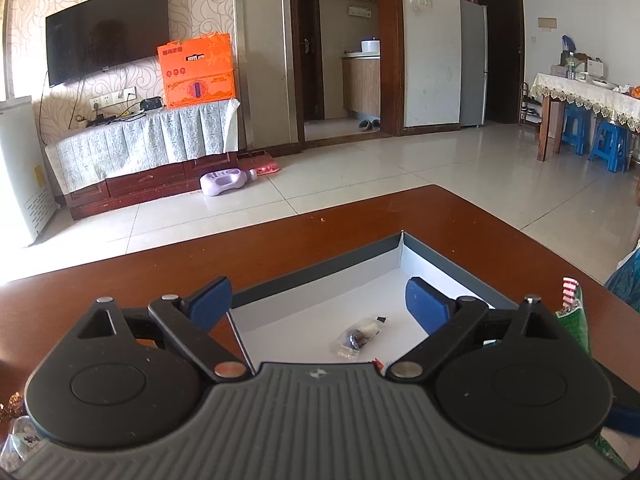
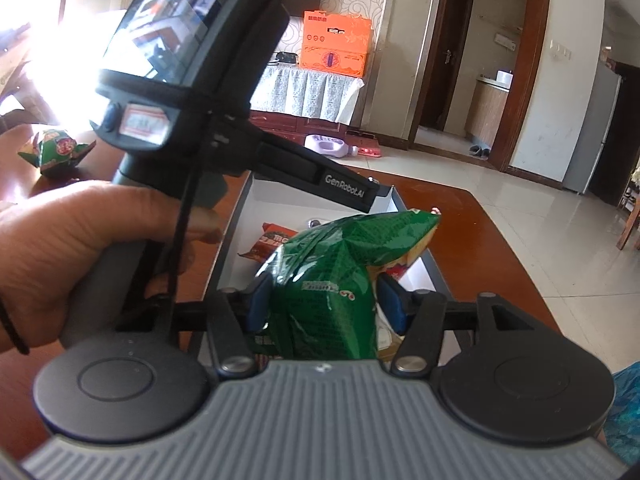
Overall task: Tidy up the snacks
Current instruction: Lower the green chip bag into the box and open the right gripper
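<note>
A grey box with a white inside (image 1: 320, 312) (image 2: 280, 204) lies on the brown table (image 1: 320, 220). My left gripper (image 1: 318, 304) hangs open and wide over it, and a small clear-wrapped snack (image 1: 358, 336) lies on the box floor below the gap. A green snack bag (image 2: 332, 280) (image 1: 574, 320) stands upright between the blue pads (image 2: 394, 304) of my right gripper (image 2: 326, 304). The left pad lies against the bag; the right pad stands just clear of it. A red-orange packet (image 2: 272, 242) lies in the box behind the bag.
A hand (image 2: 80, 248) holds the left gripper's handle at the box's left side. Another green and orange snack (image 2: 56, 152) sits on the table at the far left. Wrapped sweets (image 1: 20, 436) lie near the table's front left. A blue bag (image 1: 628, 280) is at the right edge.
</note>
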### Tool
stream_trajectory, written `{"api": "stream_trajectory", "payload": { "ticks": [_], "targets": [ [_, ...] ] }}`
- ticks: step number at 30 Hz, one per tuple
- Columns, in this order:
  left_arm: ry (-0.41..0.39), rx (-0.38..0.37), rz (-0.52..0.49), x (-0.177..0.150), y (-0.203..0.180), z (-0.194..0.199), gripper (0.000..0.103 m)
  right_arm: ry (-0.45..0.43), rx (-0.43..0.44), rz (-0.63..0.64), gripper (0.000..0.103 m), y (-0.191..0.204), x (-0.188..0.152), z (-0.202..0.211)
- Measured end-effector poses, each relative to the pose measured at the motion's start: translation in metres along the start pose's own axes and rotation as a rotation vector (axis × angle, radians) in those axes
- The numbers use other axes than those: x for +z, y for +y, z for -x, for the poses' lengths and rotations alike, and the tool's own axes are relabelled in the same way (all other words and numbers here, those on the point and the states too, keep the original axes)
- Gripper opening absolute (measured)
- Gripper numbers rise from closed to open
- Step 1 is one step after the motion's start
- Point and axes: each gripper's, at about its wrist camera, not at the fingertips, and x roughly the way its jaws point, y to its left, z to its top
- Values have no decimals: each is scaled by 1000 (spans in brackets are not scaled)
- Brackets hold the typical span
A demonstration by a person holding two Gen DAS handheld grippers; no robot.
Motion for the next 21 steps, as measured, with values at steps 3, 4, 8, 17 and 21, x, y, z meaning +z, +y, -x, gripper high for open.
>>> {"api": "stream_trajectory", "payload": {
  "ticks": [3,4,8,17,21],
  "targets": [
    [8,1,15,0,2,1,96,-11,-9,2,64,-1,1,5],
    [7,3,15,0,3,2,96,-24,-10,5,64,-2,2,8],
    [9,4,10,-2,3,4,96,-74,-24,1,64,-5,4,19],
    [-2,11,9,-2,3,16,96,-28,-76,7,44,-9,2,4],
    [-8,-3,17,-3,3,25,96,1,-72,2,44,-9,2,-3]
  ]
}}
